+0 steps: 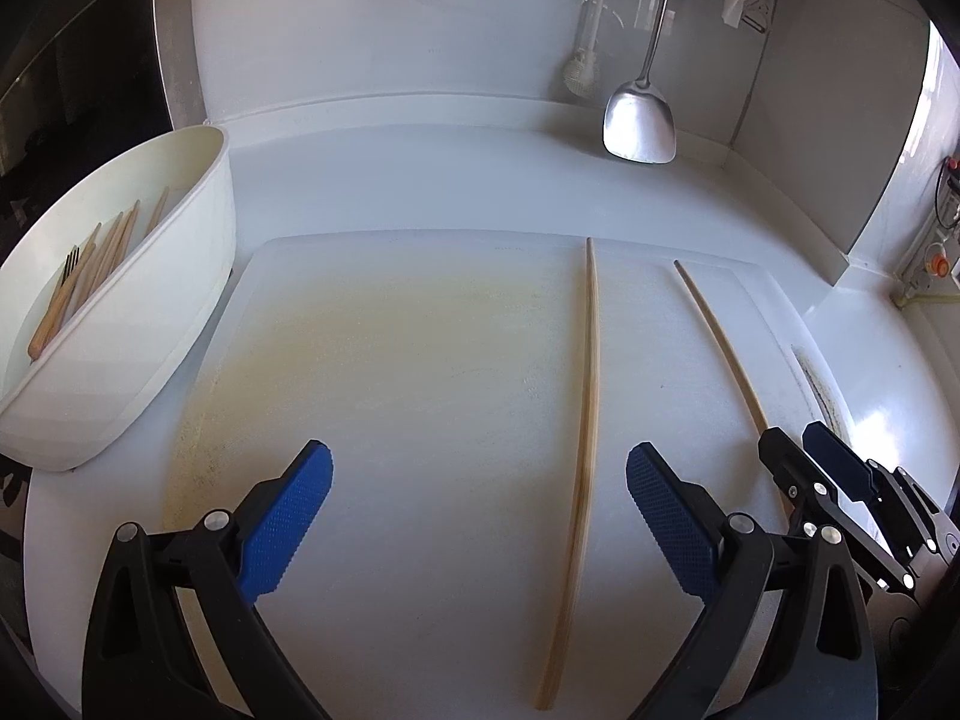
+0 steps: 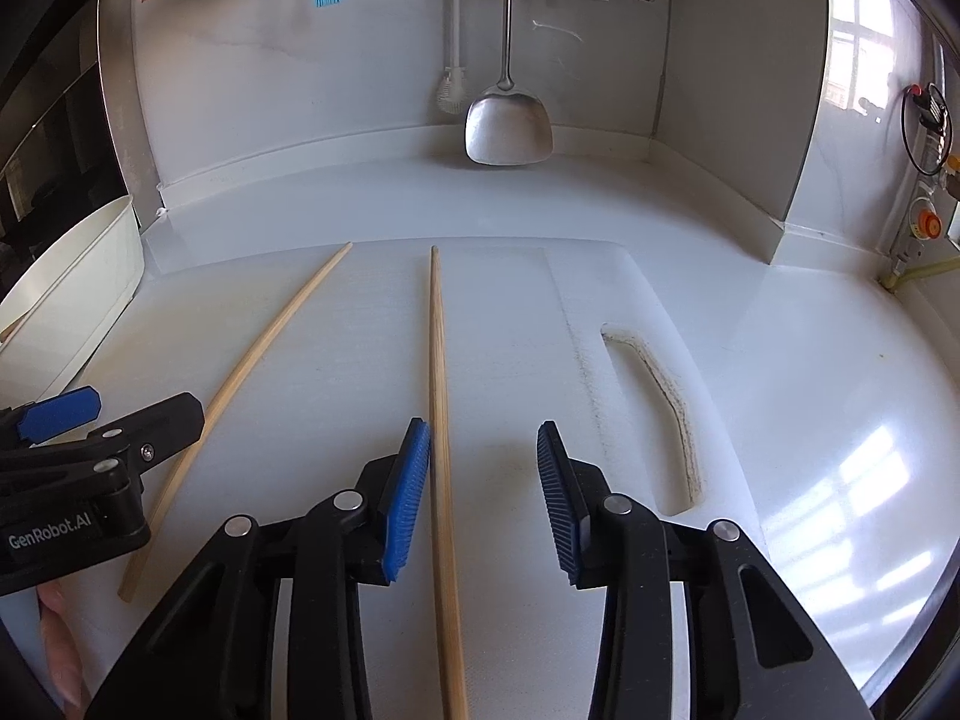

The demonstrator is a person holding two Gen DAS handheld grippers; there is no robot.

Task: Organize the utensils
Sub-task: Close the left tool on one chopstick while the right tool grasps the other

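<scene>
Two long wooden chopsticks lie on a white cutting board (image 1: 390, 390). In the left wrist view the nearer chopstick (image 1: 585, 372) lies between my open left gripper's (image 1: 480, 480) jaws, close to the right pad (image 1: 666, 522). The second chopstick (image 1: 720, 339) runs down to my right gripper (image 1: 798, 456). In the right wrist view that chopstick (image 2: 441, 420) lies between the open right gripper's (image 2: 483, 462) jaws, beside the left pad (image 2: 408, 498). The other chopstick (image 2: 240, 384) lies to its left, next to my left gripper (image 2: 120, 414).
A white oval bin (image 1: 198, 252) holding several wooden chopsticks and a fork stands left of the board. A steel spatula (image 1: 639, 120) and a white brush (image 1: 585, 60) hang at the back wall. The board's handle slot (image 2: 666, 408) lies to the right.
</scene>
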